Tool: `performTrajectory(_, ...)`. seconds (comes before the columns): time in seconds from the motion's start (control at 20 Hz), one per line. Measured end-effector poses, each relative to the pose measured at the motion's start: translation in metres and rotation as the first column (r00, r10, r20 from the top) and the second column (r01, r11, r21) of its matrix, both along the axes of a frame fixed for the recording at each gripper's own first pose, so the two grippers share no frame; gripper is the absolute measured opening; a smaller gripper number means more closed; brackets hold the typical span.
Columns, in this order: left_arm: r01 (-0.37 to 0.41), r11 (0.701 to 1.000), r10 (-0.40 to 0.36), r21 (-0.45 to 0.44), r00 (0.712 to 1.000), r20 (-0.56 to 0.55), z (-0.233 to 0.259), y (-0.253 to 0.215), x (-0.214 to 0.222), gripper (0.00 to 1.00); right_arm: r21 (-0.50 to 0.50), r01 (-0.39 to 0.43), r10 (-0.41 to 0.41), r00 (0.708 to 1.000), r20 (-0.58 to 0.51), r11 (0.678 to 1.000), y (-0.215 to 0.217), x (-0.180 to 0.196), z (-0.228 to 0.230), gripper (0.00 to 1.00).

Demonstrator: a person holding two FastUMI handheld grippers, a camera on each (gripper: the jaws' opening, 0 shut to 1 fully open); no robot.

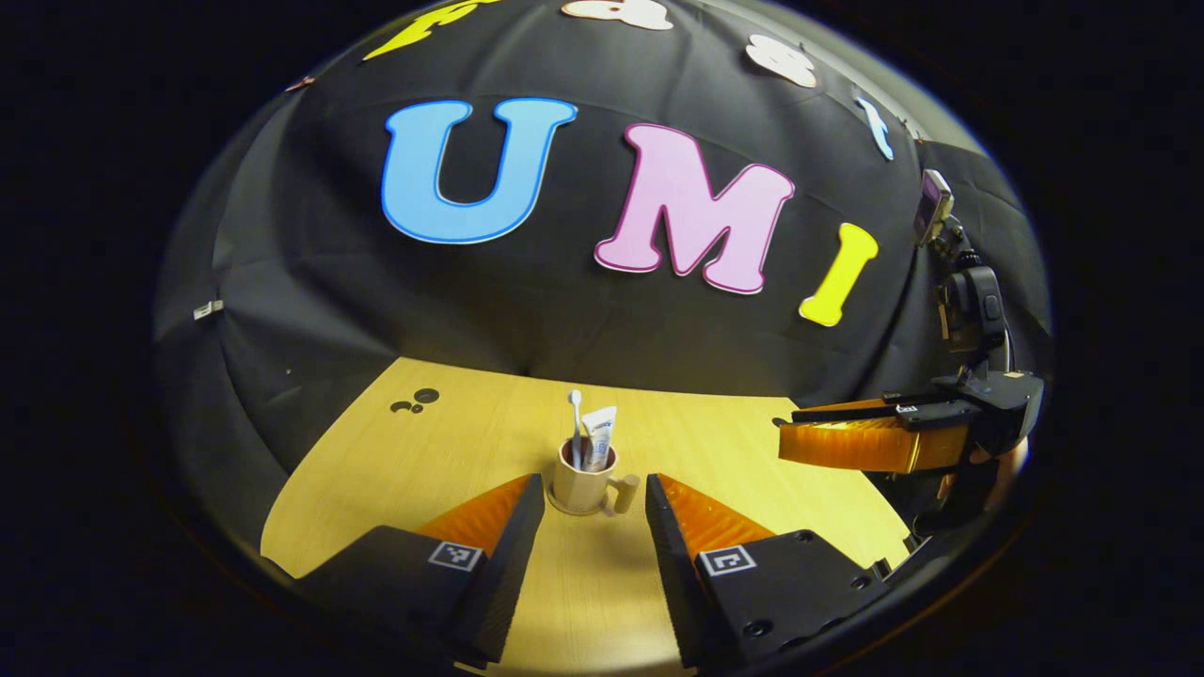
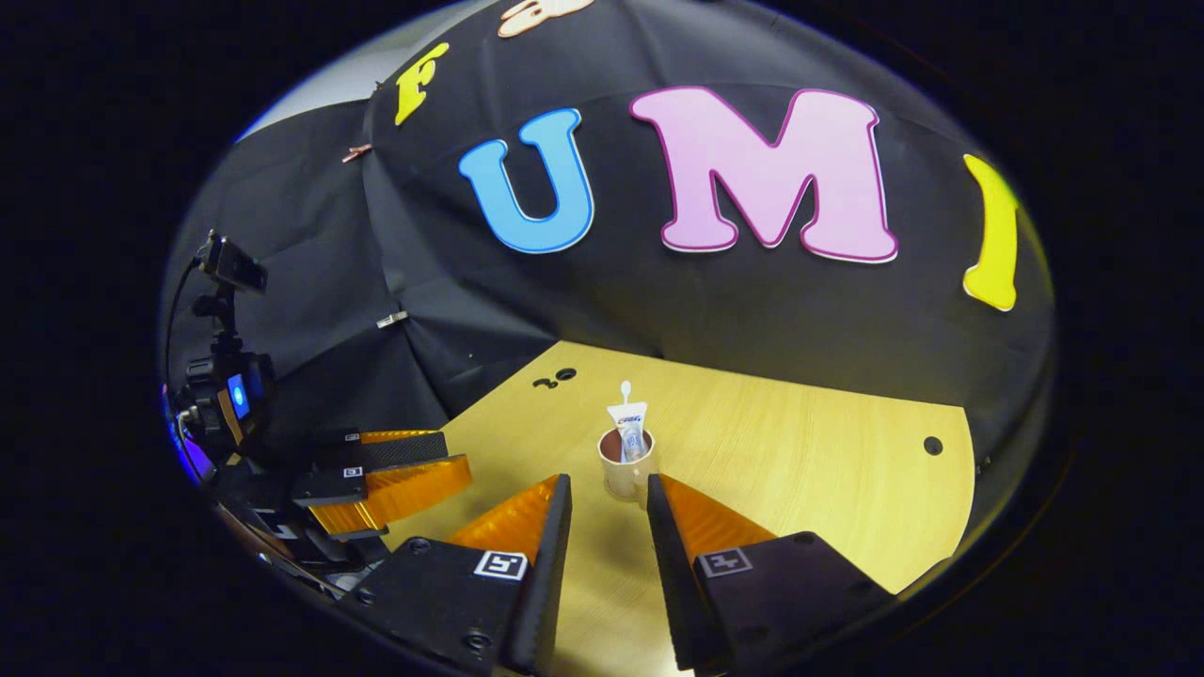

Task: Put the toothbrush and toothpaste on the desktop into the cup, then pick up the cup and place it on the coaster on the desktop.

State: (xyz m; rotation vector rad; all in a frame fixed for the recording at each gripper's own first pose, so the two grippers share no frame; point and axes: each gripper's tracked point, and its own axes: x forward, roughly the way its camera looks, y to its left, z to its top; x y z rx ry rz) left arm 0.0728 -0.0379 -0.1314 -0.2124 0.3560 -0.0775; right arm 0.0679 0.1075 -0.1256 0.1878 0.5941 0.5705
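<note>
A beige cup [image 1: 576, 487] with a side handle stands upright on the wooden desktop [image 1: 451, 461], and a thin round coaster [image 1: 557, 509] seems to peek out under its base. A white toothbrush [image 1: 575, 412] and a toothpaste tube [image 1: 599, 436] stand inside it. My left gripper [image 1: 594, 485] is open, its fingertips just short of the cup on either side. In the right gripper view the cup [image 2: 623, 470] holds the toothpaste tube [image 2: 630, 428] and toothbrush [image 2: 625, 387]. My right gripper [image 2: 608, 484] is open just in front of it, touching nothing.
The right gripper [image 1: 785, 437] with its rig reaches in from the right edge in the left gripper view. The left gripper [image 2: 451, 461] comes in from the left in the right gripper view. Small dark holes [image 1: 419, 400] [image 2: 932, 445] mark the desktop. The black cloth wall closes the back.
</note>
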Motion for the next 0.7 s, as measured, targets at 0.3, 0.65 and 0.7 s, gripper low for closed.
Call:
performTrajectory(0.3,0.049,0.999,-0.050,0.010,0.999,0.002,0.012,-0.025,-0.011,0.69,0.003,0.066,-0.066,0.997,0.030,0.998,-0.023,-0.024,0.012,0.53)
performTrajectory(0.65,0.076,0.991,-0.084,0.111,0.994,0.067,0.031,-0.039,-0.015,0.84,-0.005,0.101,-0.100,0.994,0.030,0.995,-0.044,-0.050,-0.002,0.57)
performTrajectory(0.7,0.076,0.988,-0.086,0.131,0.994,0.073,0.032,-0.040,-0.017,0.88,-0.003,0.106,-0.106,0.994,0.030,0.994,-0.046,-0.051,-0.003,0.49)
